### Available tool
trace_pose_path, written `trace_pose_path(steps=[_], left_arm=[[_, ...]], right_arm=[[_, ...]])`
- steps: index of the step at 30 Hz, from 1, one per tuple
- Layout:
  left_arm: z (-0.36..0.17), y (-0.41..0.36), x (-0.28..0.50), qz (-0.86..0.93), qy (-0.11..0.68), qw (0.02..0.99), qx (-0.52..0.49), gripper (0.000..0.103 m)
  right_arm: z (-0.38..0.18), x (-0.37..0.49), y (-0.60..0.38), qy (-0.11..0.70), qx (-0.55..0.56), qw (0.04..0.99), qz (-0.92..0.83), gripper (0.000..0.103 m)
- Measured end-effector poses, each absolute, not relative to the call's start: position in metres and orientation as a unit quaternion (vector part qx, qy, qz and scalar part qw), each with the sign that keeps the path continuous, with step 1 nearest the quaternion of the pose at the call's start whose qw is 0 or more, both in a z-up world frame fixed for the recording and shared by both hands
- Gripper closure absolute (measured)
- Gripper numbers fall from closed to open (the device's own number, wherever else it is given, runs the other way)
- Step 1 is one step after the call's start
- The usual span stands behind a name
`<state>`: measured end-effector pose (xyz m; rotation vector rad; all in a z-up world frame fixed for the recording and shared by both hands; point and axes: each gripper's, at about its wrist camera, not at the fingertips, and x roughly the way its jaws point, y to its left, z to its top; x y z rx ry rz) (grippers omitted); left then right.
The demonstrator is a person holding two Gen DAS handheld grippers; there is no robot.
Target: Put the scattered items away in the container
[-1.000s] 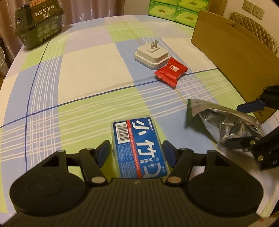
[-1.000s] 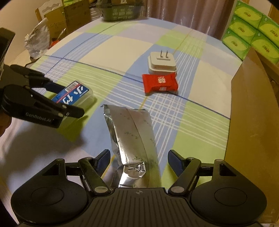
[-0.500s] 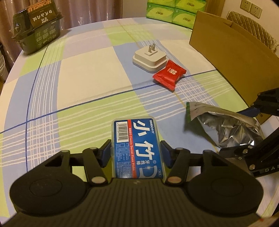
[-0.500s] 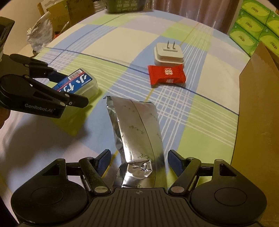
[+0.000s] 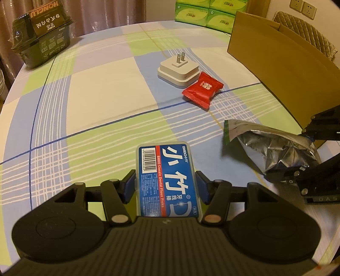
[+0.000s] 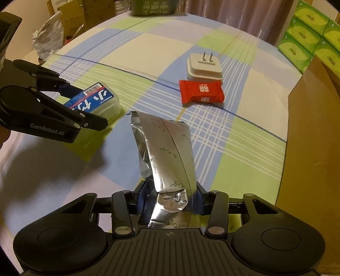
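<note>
My left gripper (image 5: 165,186) is shut on a blue floss-pick box (image 5: 166,176), its pads on both long sides; it also shows in the right wrist view (image 6: 93,99). My right gripper (image 6: 170,199) is shut on the near end of a crinkled silver foil pouch (image 6: 167,152), which lifts off the cloth; the pouch shows at the right of the left wrist view (image 5: 274,146). A red candy packet (image 5: 203,90) and a white plug adapter (image 5: 178,71) lie further out on the checked tablecloth. The cardboard box (image 5: 276,70) stands at the right.
A dark food package (image 5: 40,36) sits at the far left of the round table. Green tissue packs (image 5: 204,10) are stacked beyond the far edge. Bags and cartons (image 6: 51,31) stand past the table's left side.
Both grippers have closed: the left onto the floss-pick box, the right onto the foil pouch, whose near end now lifts and crumples.
</note>
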<state>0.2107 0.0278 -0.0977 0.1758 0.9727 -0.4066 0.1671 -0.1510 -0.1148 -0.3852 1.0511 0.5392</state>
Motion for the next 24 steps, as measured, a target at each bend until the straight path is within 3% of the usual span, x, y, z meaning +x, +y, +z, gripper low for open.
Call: trace_pose_path(steps=[24], left_arm=[[-0.093,0.02,0.202,-0.195,0.456,0.864,0.08,0.05]], right_arm=[[-0.091,0.161,-0.161,0.466,-0.159,0.836,0.242,0.062]])
